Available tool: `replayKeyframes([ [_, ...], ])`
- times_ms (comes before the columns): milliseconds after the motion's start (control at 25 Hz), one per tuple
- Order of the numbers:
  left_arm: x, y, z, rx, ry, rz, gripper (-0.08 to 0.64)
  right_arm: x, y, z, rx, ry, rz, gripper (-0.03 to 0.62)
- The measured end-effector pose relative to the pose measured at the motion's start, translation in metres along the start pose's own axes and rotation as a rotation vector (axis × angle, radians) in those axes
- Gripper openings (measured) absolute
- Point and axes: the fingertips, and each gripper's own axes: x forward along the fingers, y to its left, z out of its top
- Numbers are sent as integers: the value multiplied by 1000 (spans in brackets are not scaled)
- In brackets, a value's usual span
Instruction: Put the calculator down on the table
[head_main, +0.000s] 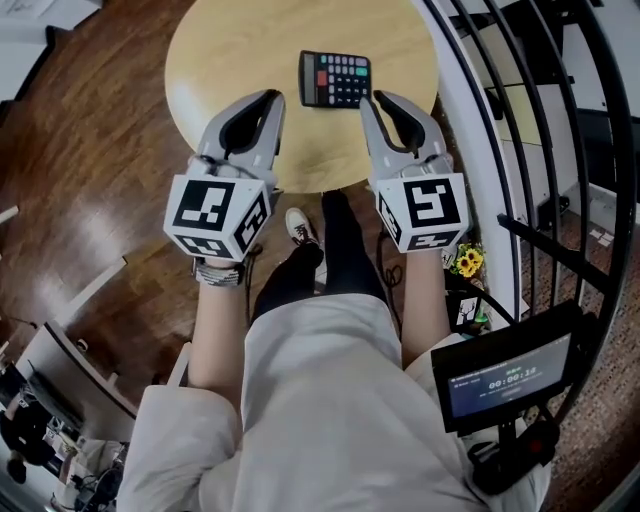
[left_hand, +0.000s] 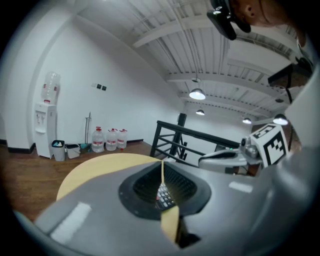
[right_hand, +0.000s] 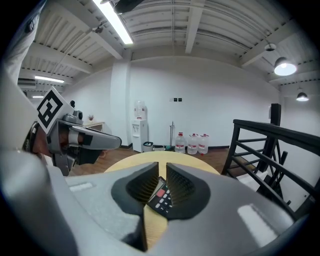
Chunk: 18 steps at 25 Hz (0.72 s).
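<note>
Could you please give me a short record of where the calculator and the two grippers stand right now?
calculator: lies flat, keys up, held by nothing
table: round, light wood, bears the calculator
left gripper: jaws shut, empty, left of the calculator and apart from it
right gripper: jaws a narrow gap apart, empty, by the calculator's near right corner
task state: calculator already down

Bright, even indoor light. Ceiling lamps and a strip light glow overhead, slightly blown out. The table shows a pale, soft glare, and the floor a dull sheen. Both gripper views bend strongly towards dark round edges and blur whatever is nearest the lens. The head view is sharp.
</note>
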Motion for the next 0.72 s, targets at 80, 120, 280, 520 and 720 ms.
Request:
replayKeyframes([
  [80, -5, -6, -1, -1, -16, 4, 15, -9, 1, 0, -1, -13, -7, 43],
  [120, -8, -10, -2, -4, -22, 8, 15, -15, 2, -1, -3, -16, -6, 40],
  [280, -23, -21, -1, -9, -31, 13, 6, -33, 8, 4, -6, -21, 2, 24],
  [520, -41, -33, 16, 36, -75, 7, 6, -53, 17, 32, -51, -86, -3, 3],
  [720, -62, -45, 28, 143, -92, 13, 6, -70, 30, 48, -79, -119, 0, 3],
])
